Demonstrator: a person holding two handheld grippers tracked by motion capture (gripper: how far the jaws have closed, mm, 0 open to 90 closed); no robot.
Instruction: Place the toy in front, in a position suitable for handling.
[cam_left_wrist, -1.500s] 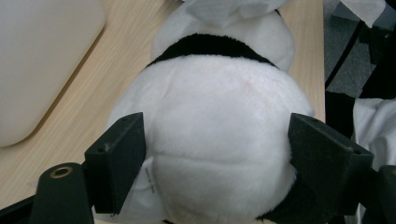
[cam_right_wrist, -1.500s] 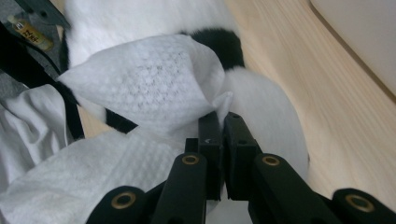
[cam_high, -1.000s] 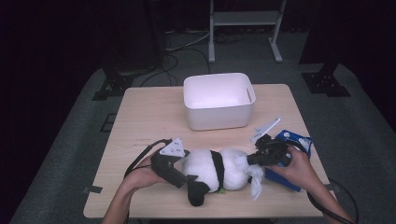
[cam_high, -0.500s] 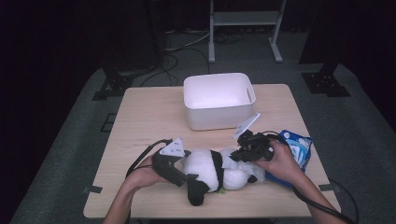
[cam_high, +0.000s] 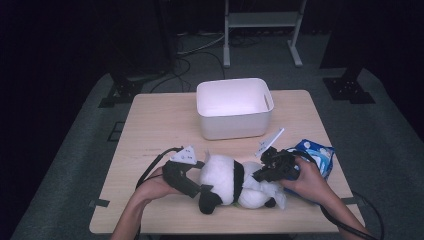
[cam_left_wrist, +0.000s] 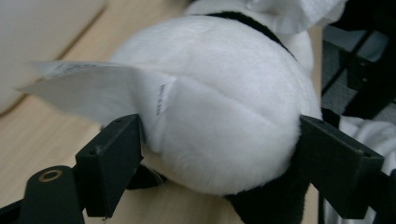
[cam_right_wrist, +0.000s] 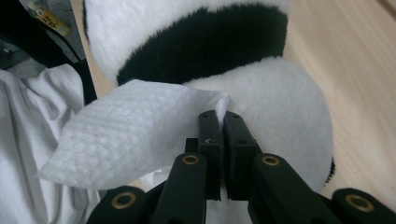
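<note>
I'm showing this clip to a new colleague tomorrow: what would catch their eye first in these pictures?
First the black-and-white plush panda lying at the near edge of the wooden table, its round white body clasped between the wide jaws of the left tongs. Next, the right tongs, shut on a white wipe pressed against the panda's fur. Behind them stands a white tub, and a blue packet lies at the right.

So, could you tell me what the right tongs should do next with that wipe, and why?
Probably draw the white wipe across the panda's fur in a short stroke. The right tongs are shut on the wipe's edge, right against the plush panda, and the left tongs brace its white body on both sides, so it looks steadied for wiping.
</note>
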